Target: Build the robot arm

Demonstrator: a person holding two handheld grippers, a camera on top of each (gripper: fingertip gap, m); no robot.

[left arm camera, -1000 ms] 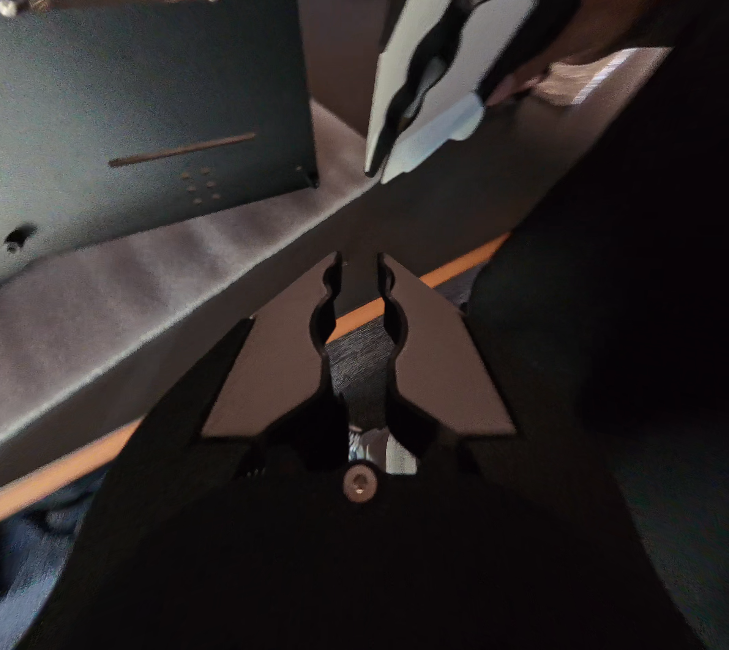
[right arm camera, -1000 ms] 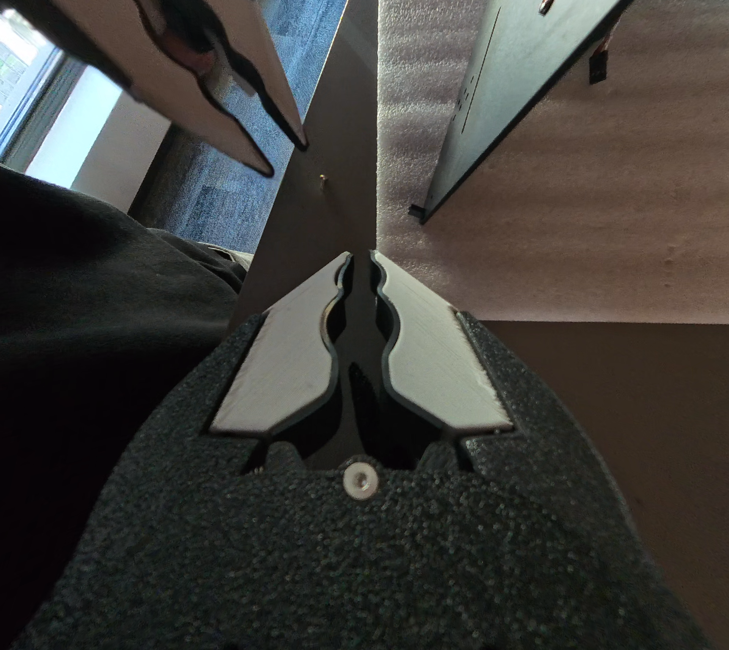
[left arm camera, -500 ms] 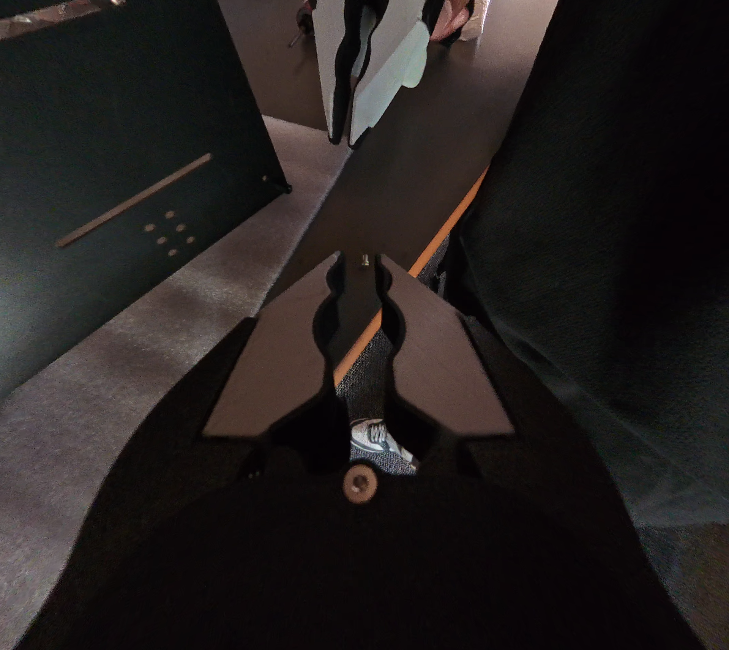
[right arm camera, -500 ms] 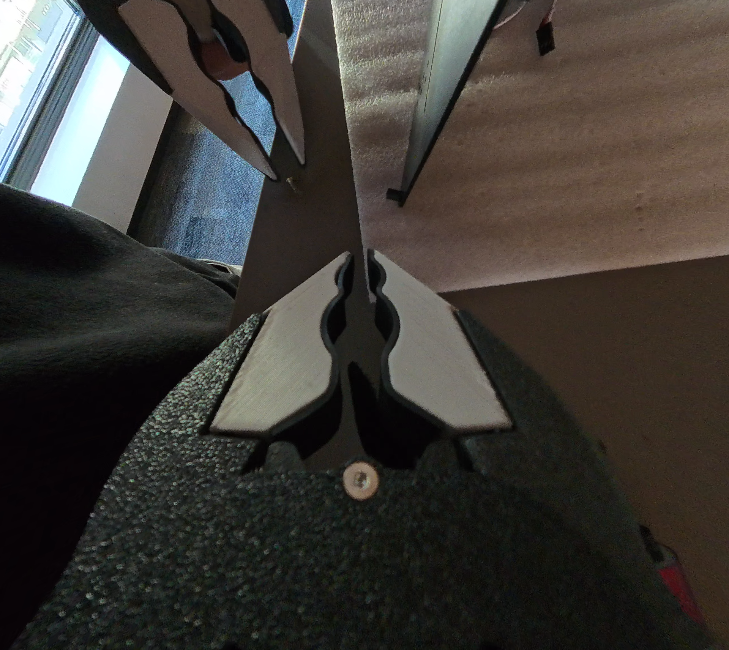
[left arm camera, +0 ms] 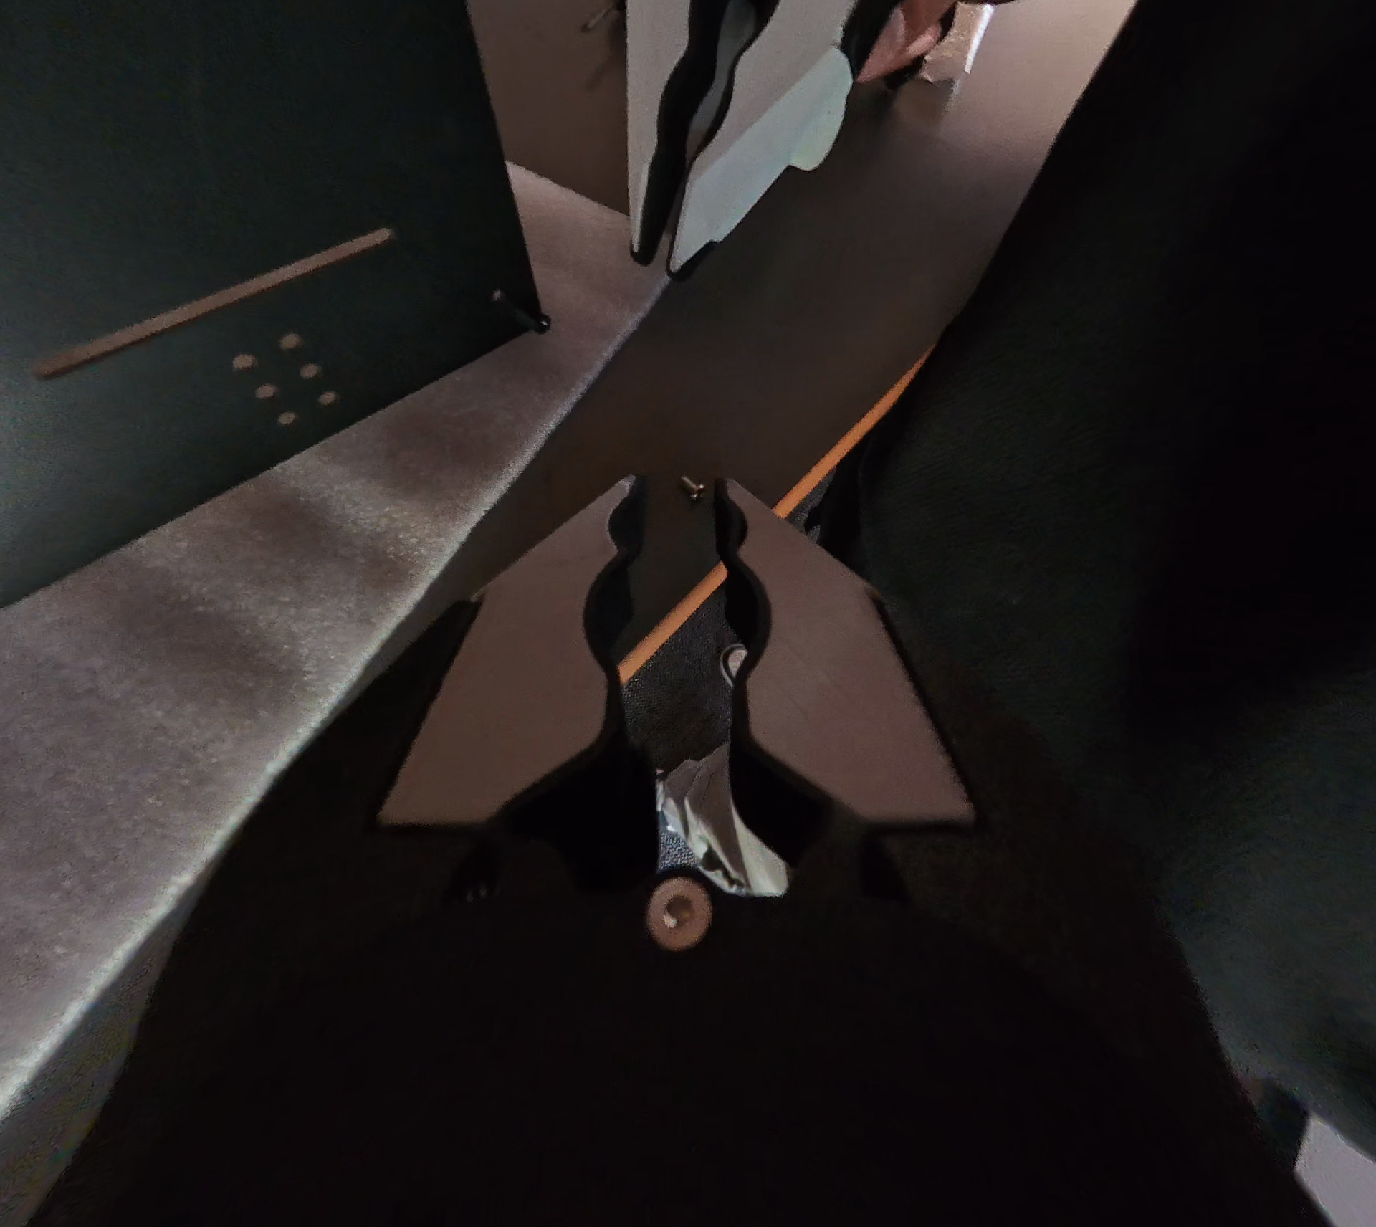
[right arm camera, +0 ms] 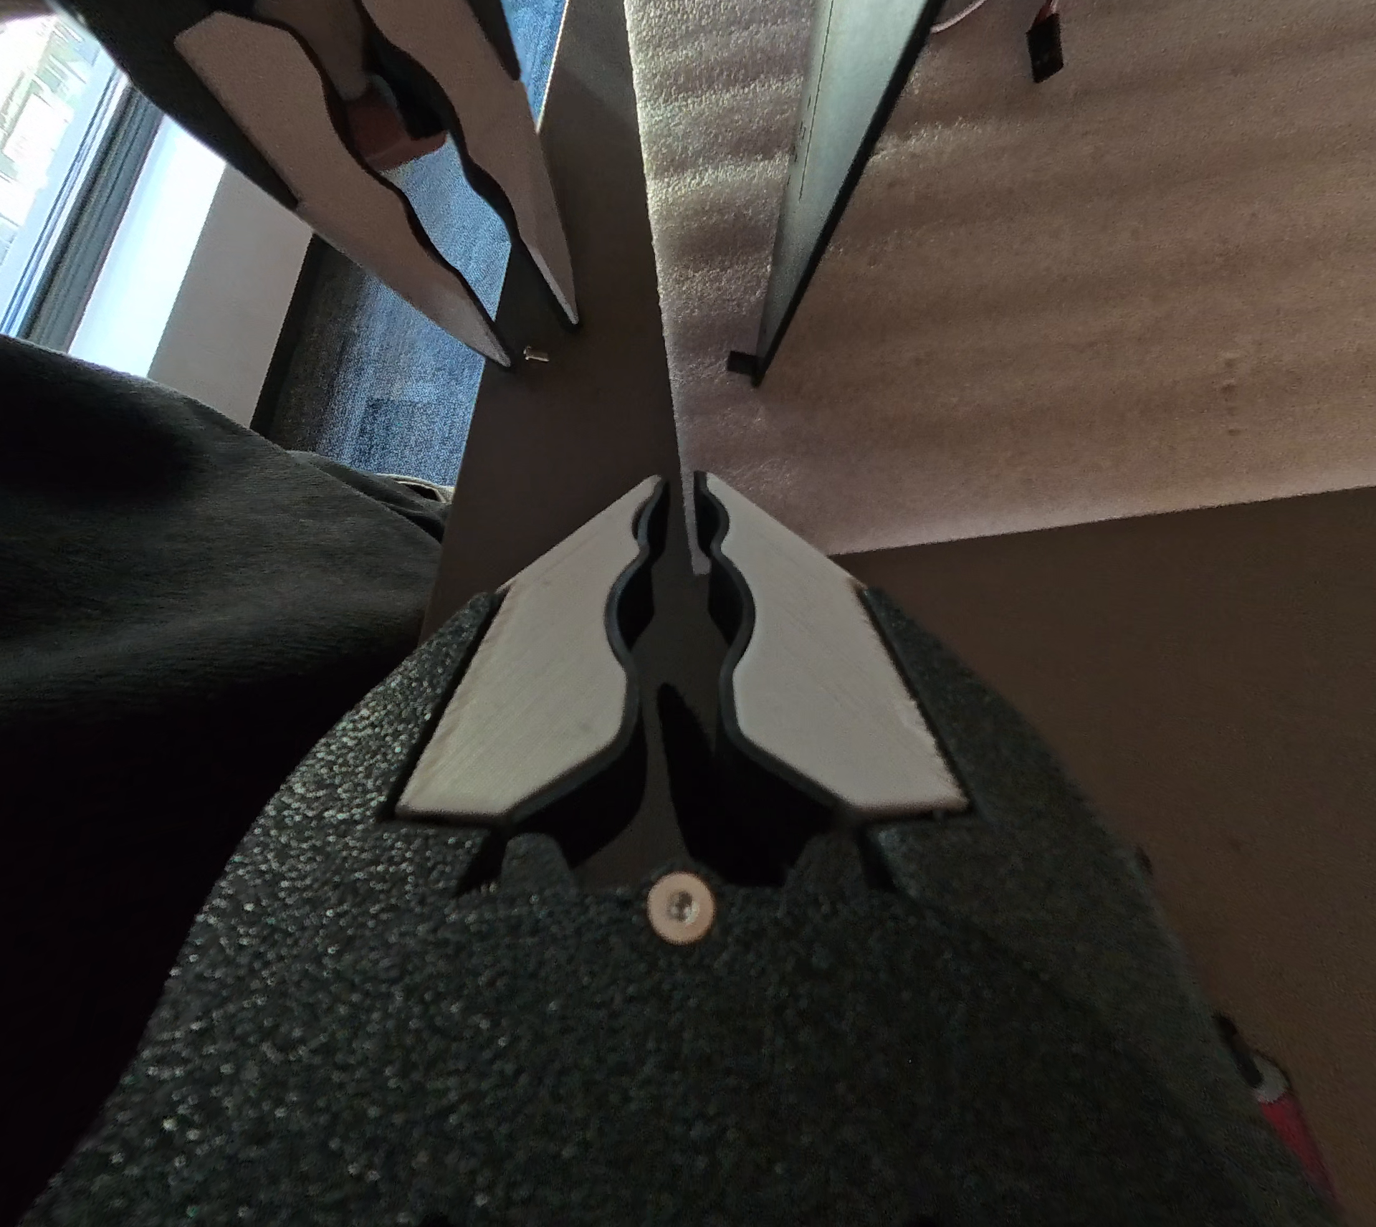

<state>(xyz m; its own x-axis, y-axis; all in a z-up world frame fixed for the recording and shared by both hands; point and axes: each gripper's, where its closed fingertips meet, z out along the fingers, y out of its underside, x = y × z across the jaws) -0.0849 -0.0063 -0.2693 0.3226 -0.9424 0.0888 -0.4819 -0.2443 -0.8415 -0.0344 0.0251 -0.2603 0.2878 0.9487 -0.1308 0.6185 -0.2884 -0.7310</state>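
Observation:
A small silver screw lies on the dark table near its orange front edge. My left gripper is open, its tips low over the table with the screw between them and nearer the right tip. The right wrist view shows the same: the screw sits between the left gripper's tips. My right gripper has its jaws almost together and holds nothing. It hovers over the table by the edge of a foam sheet. It also shows in the left wrist view.
A black metal panel stands upright on the white foam sheet; it also shows in the right wrist view. Wires with a black connector hang behind it. A person's dark clothing fills the near side. Across from one pair of fingers to the other is roughly 7 centimetres.
My left gripper has come down and forward along the table edge, so the screw now lies between its tips. My right gripper has shifted slightly, with its jaws unchanged.

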